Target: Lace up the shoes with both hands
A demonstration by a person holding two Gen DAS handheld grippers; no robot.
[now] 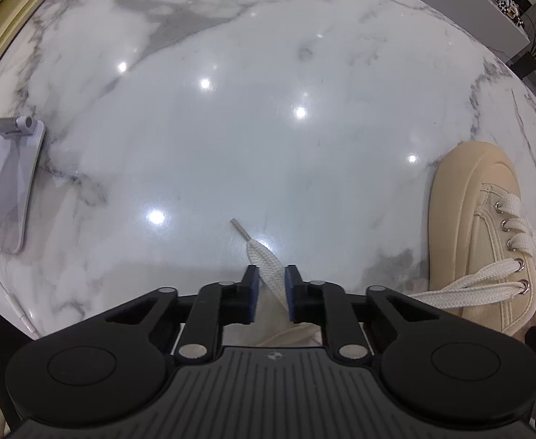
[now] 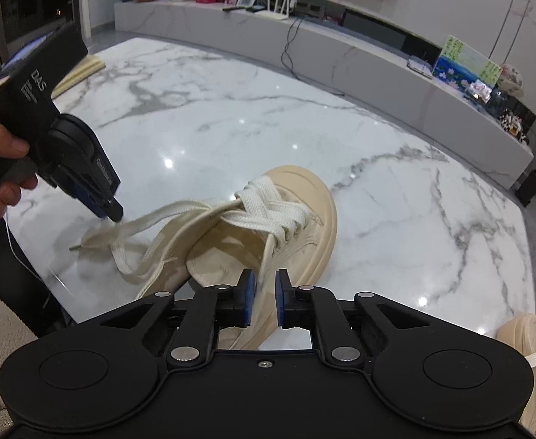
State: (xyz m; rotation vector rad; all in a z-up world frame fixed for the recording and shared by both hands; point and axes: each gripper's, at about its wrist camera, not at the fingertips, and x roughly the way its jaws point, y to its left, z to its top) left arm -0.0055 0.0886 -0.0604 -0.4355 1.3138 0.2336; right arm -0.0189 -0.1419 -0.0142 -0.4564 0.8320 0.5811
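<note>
With the beige shoe (image 2: pixel 268 226) lying toe-away on the marble table (image 2: pixel 378 139), one lace end (image 1: pixel 264 267) is pinched leftward by the left gripper (image 1: pixel 271 281), the other lace end (image 2: pixel 265 267) gripped rightward by the right gripper (image 2: pixel 264 289).

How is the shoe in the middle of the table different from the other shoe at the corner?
The middle shoe shows whole on the marble table, while the corner shoe is cut off by the picture's edge. Loose lace ends trail off the middle shoe to the grippers; the corner shoe has none trailing. Both are cream with white laces.
</note>
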